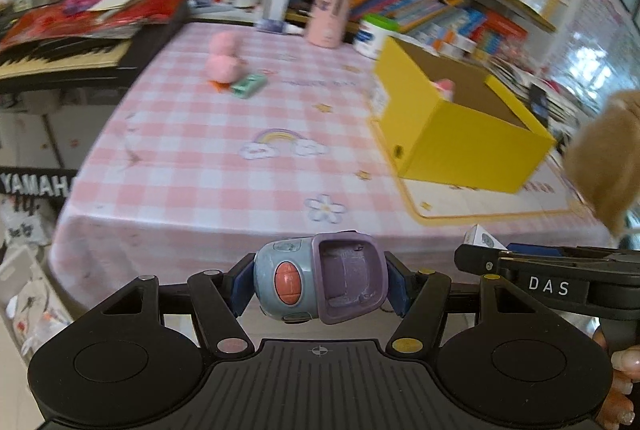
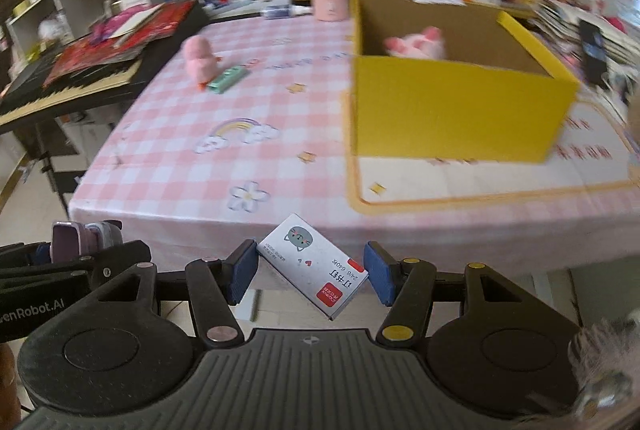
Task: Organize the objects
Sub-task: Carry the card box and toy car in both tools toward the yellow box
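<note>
Toy [image 1: 320, 280], staple box [image 2: 314, 264] before table edge [image 2: 224, 220]

Black left gripper [image 1: 320, 284] and right gripper [image 2: 306, 276], blue pads, ribbed bases; perhaps decorated fingernails [image 1: 624, 362].

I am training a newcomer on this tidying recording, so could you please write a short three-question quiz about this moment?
1. True or false: the left gripper is empty.
2. What does the right gripper hold? A) green case B) small white box C) pink cup
3. What already lies inside the yellow box?

Key: 1. False, it holds a blue and purple toy. 2. B, the small white box. 3. A pink plush.
</note>
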